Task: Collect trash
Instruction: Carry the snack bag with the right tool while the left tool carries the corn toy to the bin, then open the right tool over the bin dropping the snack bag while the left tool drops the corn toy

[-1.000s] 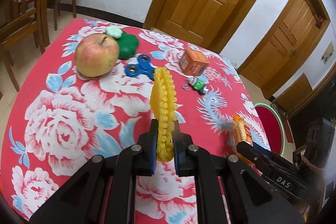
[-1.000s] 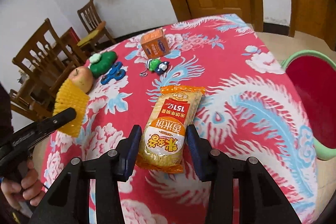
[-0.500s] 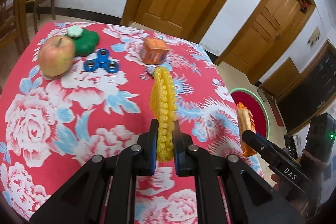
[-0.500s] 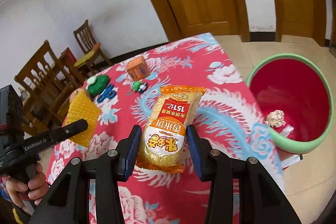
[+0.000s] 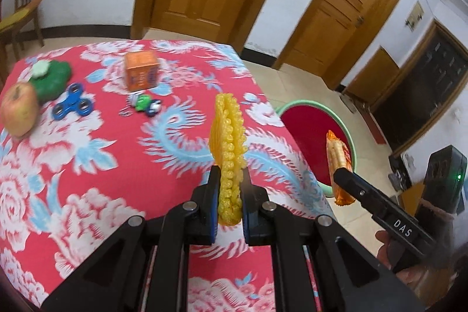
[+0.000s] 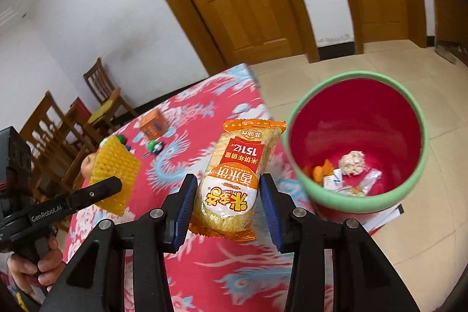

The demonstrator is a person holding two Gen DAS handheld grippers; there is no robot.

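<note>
Now clamped — right hand-held gripper [image 6: 226,195] on snack packet [image 6: 237,177], left hand-held gripper [image 5: 229,195] on yellow foam net [image 5: 228,148] — right nearer the bin [image 6: 359,78].

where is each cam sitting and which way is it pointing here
Left wrist: on the left claw, aimed down across the table toward the bin; shows its fingers clamping yellow foam netting, plus the right claw.
Right wrist: on the right claw, aimed at the bin; shows its fingers gripping a snack packet, plus the left claw.
Shared: table, bin, orange box, both items.
</note>
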